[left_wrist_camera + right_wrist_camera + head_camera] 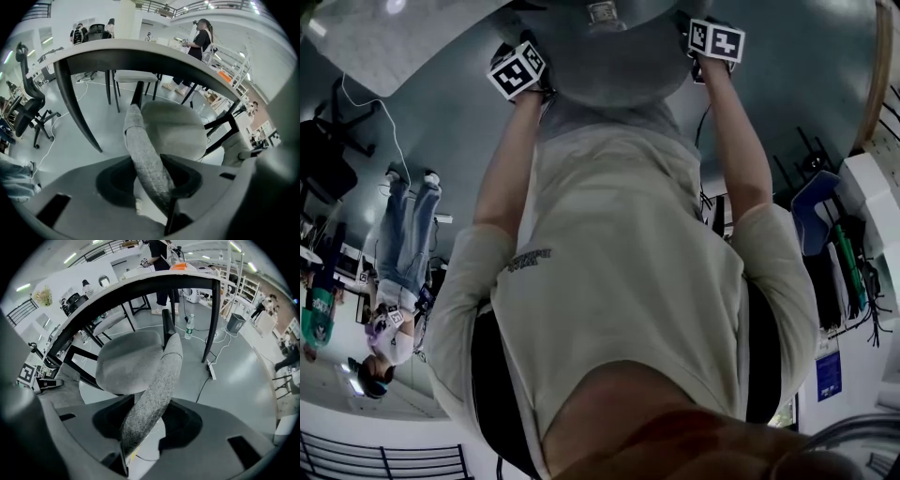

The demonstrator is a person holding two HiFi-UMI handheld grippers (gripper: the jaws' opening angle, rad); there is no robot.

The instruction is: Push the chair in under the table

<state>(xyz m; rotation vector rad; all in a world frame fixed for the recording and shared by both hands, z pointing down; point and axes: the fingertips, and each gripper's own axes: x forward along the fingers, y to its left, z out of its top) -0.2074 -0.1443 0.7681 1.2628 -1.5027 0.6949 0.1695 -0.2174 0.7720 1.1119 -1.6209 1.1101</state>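
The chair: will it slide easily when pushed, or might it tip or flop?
It probably slides, since the floor looks smooth and glossy. The fabric backrest looks padded yet stiff, keeping its curve. The slim dark legs suggest it is fairly light, so pushed high up it might tilt.

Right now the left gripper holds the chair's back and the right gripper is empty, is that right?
Not quite. The right gripper is not empty: the right gripper view shows its jaws closed on the chair's back too. The left gripper does hold the chair's back, as you said.
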